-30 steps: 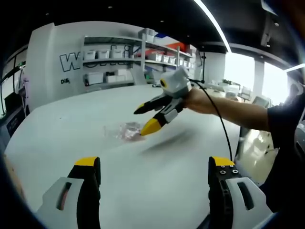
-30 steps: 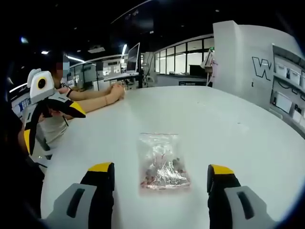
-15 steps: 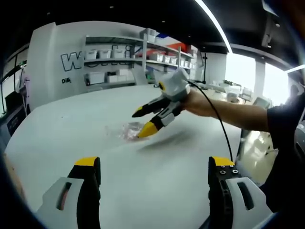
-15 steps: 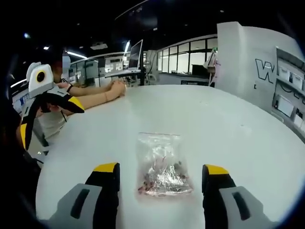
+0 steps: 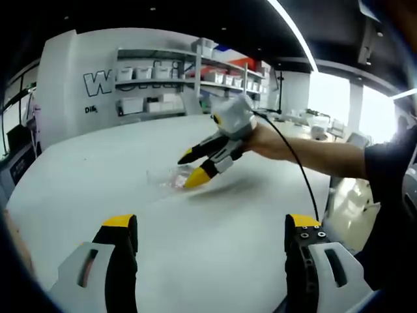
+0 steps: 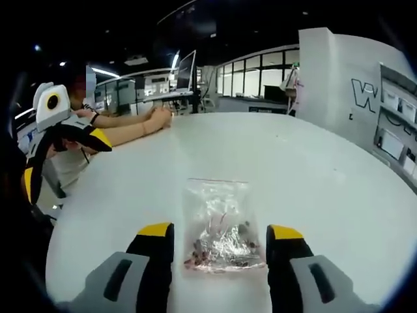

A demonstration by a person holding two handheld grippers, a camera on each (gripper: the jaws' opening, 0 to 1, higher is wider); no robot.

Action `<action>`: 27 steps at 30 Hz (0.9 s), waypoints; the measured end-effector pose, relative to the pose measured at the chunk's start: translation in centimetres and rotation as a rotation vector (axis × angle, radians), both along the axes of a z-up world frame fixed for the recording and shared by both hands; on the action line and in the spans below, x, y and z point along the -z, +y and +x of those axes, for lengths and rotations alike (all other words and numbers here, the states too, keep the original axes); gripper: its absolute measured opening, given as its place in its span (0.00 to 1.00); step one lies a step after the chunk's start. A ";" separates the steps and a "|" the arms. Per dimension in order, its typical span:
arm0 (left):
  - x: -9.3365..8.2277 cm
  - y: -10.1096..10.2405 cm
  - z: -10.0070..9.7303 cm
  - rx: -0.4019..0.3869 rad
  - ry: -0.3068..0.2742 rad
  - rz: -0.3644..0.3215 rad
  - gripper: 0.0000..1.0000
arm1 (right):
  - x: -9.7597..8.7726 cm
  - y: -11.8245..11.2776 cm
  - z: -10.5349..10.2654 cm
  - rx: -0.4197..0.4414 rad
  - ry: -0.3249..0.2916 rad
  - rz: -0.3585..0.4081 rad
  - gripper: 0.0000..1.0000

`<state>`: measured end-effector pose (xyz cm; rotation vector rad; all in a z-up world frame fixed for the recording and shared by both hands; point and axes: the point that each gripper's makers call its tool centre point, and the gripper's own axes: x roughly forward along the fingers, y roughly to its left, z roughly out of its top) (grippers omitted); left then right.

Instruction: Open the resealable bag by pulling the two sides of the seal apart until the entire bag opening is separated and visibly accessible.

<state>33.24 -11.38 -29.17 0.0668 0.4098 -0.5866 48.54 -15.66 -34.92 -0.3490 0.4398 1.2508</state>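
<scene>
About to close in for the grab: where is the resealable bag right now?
In the right gripper view, the resealable bag lies flat on the white table, its lower end between the right claw tips. In the left gripper view it sits mid-table.

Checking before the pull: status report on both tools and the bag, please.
Right tool open, straddling the bag's near end. Left tool open, held back off the table. Resealable bag flat, seal looks shut. Nothing in the way.
</scene>
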 end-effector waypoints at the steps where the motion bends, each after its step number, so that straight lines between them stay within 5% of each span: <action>1: 0.0 0.1 0.0 -0.001 0.000 0.000 0.92 | 0.1 0.0 0.0 0.003 0.002 -0.002 0.55; 27: 0.0 0.5 0.2 -0.009 -0.003 -0.011 0.92 | 0.3 -0.3 -0.3 -0.022 -0.050 -0.024 0.24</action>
